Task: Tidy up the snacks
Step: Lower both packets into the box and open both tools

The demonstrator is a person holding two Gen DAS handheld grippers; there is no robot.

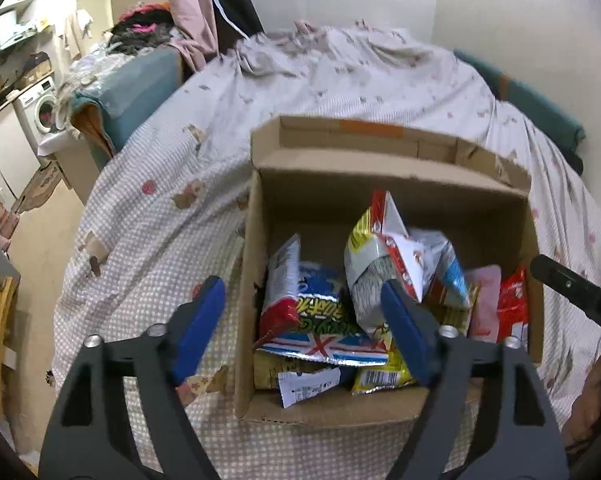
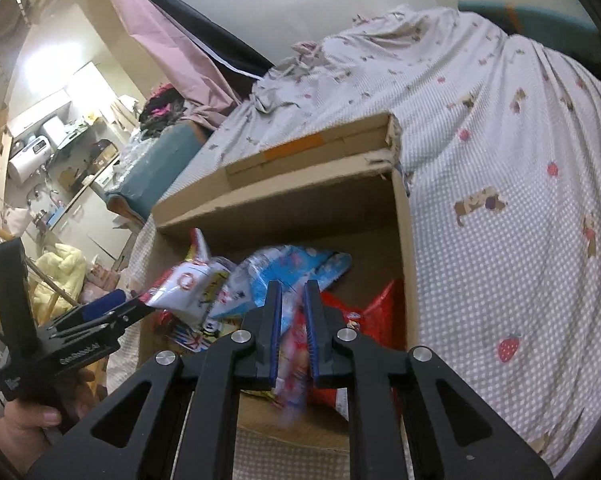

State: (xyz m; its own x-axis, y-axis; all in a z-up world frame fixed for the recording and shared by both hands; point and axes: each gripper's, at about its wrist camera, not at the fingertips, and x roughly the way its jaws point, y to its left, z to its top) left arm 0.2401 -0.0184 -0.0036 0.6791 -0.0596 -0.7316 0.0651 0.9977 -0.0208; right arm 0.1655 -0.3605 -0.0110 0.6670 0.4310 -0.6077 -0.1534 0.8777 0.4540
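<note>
1. Nearest me, my right tool [image 2: 293, 334] has its blue pads nearly together, and a thin pink snack sachet [image 2: 294, 364] sits between them, blurred. The gap is slim, but I can't tell whether the pads press it, so I can't call that a grip. It looks feather-light and slick; I'd pinch it across the flat seam, not the puffed middle.

2. My left tool [image 1: 304, 320] stands wide open with nothing between the pads. Its right finger [image 1: 404, 332] sits just in front of a silver and yellow packet [image 1: 374, 272] that stands tilted on the pile, apparently let go.

3. That packet is crinkled foil film, air-filled and soft. I judge it light, slippery and easy to crush, so the crimped top edge is the place to take it.

4. Below lies a flat bag with a red and blue cross pattern [image 1: 324, 344], then yellow wrappers and a white sachet by the near wall. A blue and white bag [image 2: 296, 268] and a red one [image 2: 376, 312] sit on the right side.

5. All the snacks lie in the cardboard box [image 1: 248, 280]: stiff corrugated walls, flaps folded back, torn far corner.

6. The box rests on the bed [image 1: 160, 208], on a soft checked quilt that would give under any push.
</note>
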